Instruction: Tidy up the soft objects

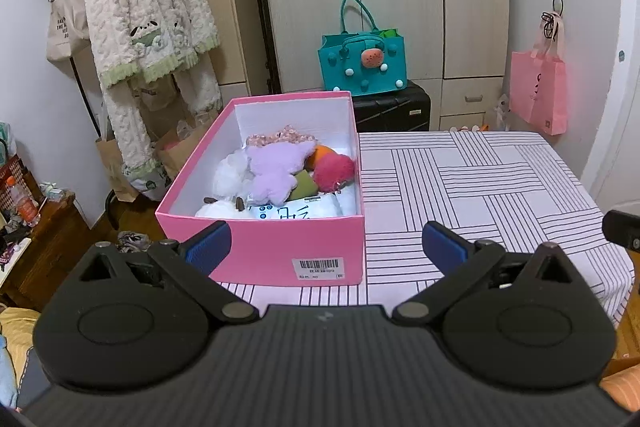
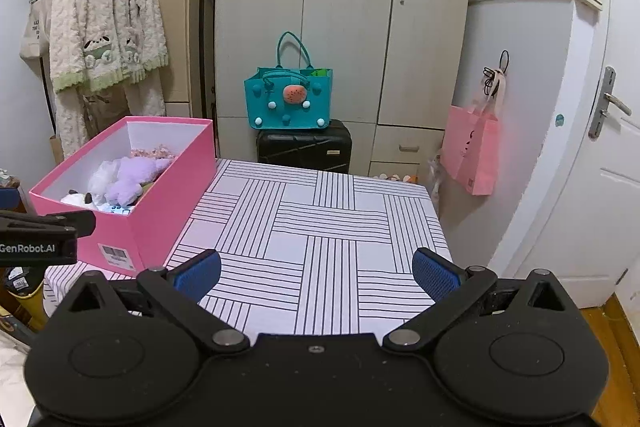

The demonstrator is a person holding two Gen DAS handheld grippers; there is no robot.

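A pink box (image 1: 276, 251) stands on the left part of the striped table (image 1: 500, 187). It holds several soft things: a purple plush (image 1: 276, 167), a red-pink pompom (image 1: 334, 169), a white fluffy ball (image 1: 230, 173), a white plush and a packet with blue print (image 1: 296, 213). My left gripper (image 1: 326, 247) is open and empty, just in front of the box's near wall. My right gripper (image 2: 316, 275) is open and empty above the bare tablecloth (image 2: 332, 227), to the right of the pink box (image 2: 160, 211). The purple plush (image 2: 128, 181) shows there too.
A teal felt bag (image 1: 362, 63) sits on a black suitcase (image 1: 394, 111) behind the table, in front of a wardrobe. A pink bag (image 1: 540, 91) hangs on the right wall. A fleece robe (image 1: 140, 11) hangs on a rack at left. A door (image 2: 600, 167) is at the right.
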